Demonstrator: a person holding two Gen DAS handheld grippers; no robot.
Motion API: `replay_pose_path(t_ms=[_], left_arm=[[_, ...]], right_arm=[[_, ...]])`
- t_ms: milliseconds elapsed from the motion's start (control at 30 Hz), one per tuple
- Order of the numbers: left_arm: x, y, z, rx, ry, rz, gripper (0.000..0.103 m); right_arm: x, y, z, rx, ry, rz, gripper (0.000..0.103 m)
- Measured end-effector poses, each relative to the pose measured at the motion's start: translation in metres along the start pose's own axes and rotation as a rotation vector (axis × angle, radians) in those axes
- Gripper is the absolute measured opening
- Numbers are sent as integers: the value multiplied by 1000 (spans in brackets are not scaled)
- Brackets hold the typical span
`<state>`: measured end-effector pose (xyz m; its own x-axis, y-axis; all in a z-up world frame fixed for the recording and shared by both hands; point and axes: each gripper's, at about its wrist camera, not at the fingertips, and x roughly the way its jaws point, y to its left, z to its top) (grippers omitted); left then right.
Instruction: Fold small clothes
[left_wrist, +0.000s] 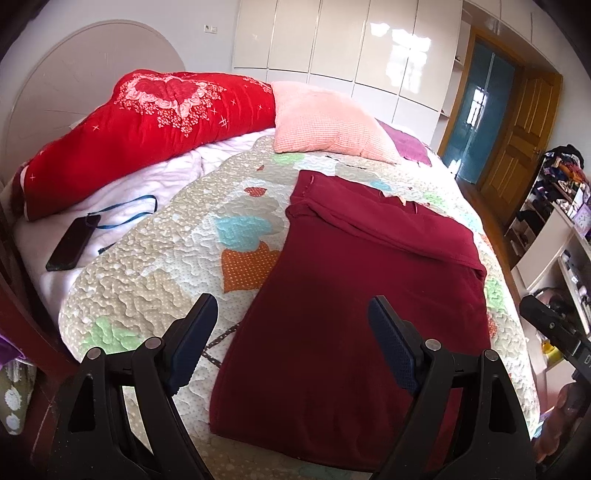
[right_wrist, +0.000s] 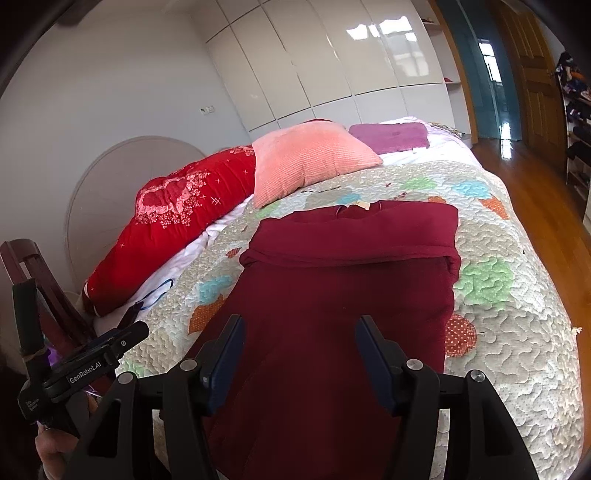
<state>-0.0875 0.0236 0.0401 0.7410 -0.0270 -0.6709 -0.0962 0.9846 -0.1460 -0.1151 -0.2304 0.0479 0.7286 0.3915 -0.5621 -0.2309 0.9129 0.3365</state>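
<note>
A dark red knit garment (left_wrist: 354, 295), its sleeves folded across the chest, lies flat on a bed's pastel patchwork quilt (left_wrist: 147, 266), below a pink ribbed pillow (left_wrist: 328, 122). The left gripper (left_wrist: 293, 343) hovers tilted downward over the garment's near left edge, jaws spread and empty. The right gripper (right_wrist: 299, 354) hangs over the garment's lower half, angled down, jaws likewise parted, gripping nothing.
</note>
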Motion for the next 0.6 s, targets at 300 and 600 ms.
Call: replay_pose_path(t_ms=[300,600], left_arm=[[-1,-7,6,-35,2,-89,84],[8,-14,4,-26,10,-109,84]], right_arm=[[-5,3,6,-12,-1,-3,62],[-4,-2,1,3,10,-4,65]])
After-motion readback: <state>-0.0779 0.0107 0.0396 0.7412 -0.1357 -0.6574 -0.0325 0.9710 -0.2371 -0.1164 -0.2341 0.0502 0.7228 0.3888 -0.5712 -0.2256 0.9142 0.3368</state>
